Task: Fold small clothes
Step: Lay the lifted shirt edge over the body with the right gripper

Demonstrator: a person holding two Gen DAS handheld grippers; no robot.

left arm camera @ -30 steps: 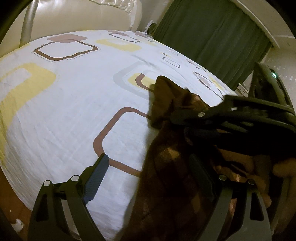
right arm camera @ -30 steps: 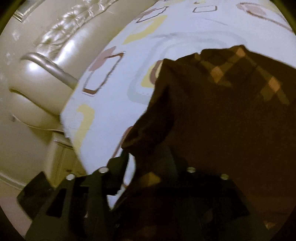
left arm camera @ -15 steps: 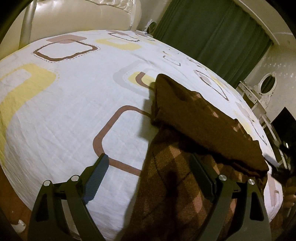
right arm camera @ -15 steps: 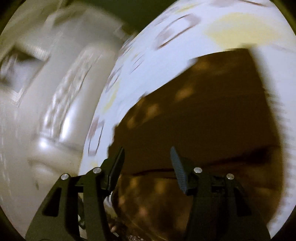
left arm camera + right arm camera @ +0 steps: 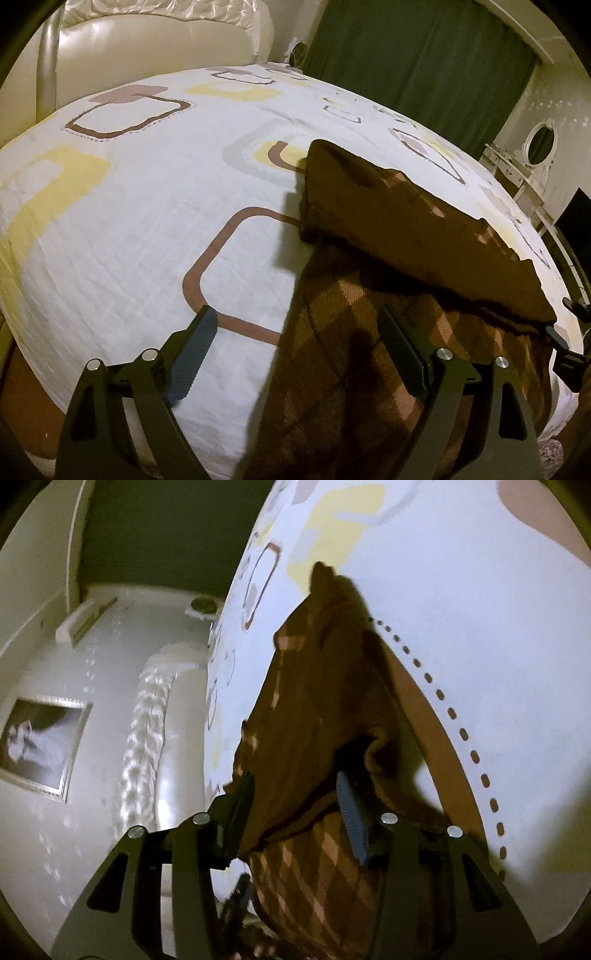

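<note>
A brown checked garment (image 5: 388, 280) lies on the bed with its far part folded back over the near part. My left gripper (image 5: 295, 350) is open and empty, hovering over the garment's near left edge. My right gripper (image 5: 295, 805) is open over the garment's (image 5: 317, 709) folded edge, the cloth lying between its fingers but not pinched. Part of the right gripper (image 5: 569, 339) shows at the right edge of the left wrist view.
The bed has a white sheet (image 5: 147, 221) with brown and yellow square outlines. A cream padded headboard (image 5: 155, 40) stands behind it. Green curtains (image 5: 424, 62) hang at the back. A white dresser with an oval mirror (image 5: 541, 140) stands on the right.
My right gripper has let go of the garment's folded part, drawn back to the right edge of the bed and turned. The fold now lies flat. My left gripper has stayed put.
</note>
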